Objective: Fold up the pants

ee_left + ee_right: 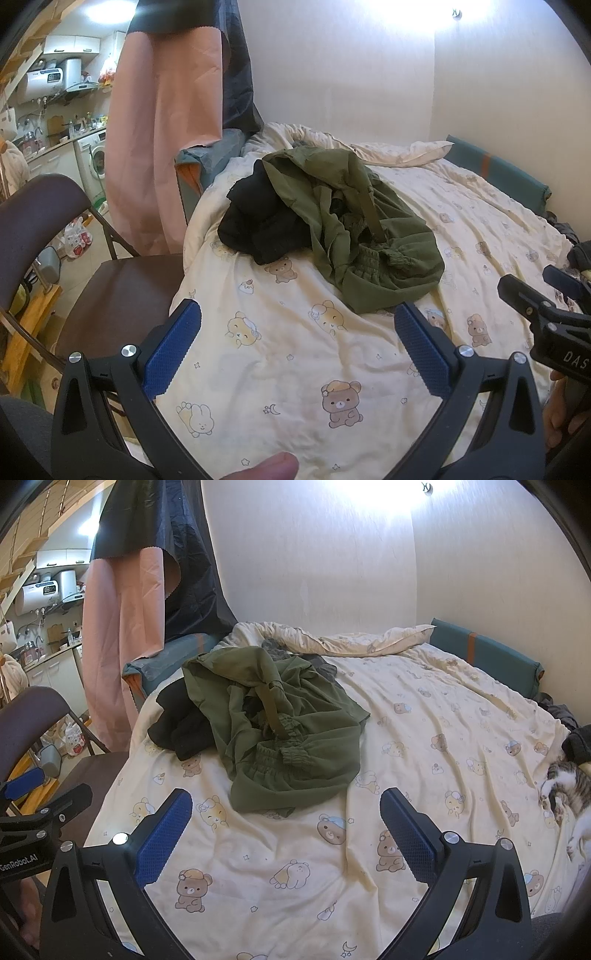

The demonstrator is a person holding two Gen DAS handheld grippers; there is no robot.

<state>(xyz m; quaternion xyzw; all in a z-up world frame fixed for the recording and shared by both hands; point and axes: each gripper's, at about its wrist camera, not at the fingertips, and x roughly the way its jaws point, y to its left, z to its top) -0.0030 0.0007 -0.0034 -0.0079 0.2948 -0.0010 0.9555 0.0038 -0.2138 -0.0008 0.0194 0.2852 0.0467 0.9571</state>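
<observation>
Olive green pants [354,221] [284,723] lie crumpled in a heap on the bed's cream bear-print cover [295,369] [443,738], elastic waistband facing me. A black garment [255,221] [177,723] lies bunched against their left side, partly under them. My left gripper [297,325] hovers open just short of the heap, nothing between its blue pads. My right gripper [286,812] is also open and empty, its tips near the heap's front edge. The right gripper [546,314] also shows at the right edge of the left wrist view.
A dark brown folding chair [110,266] [33,709] stands against the bed's left side. A cat [565,794] lies at the bed's right edge beside dark clothes [576,738]. A pink curtain [159,129] hangs at the bed's far left corner; a rumpled duvet [351,638] lines the wall.
</observation>
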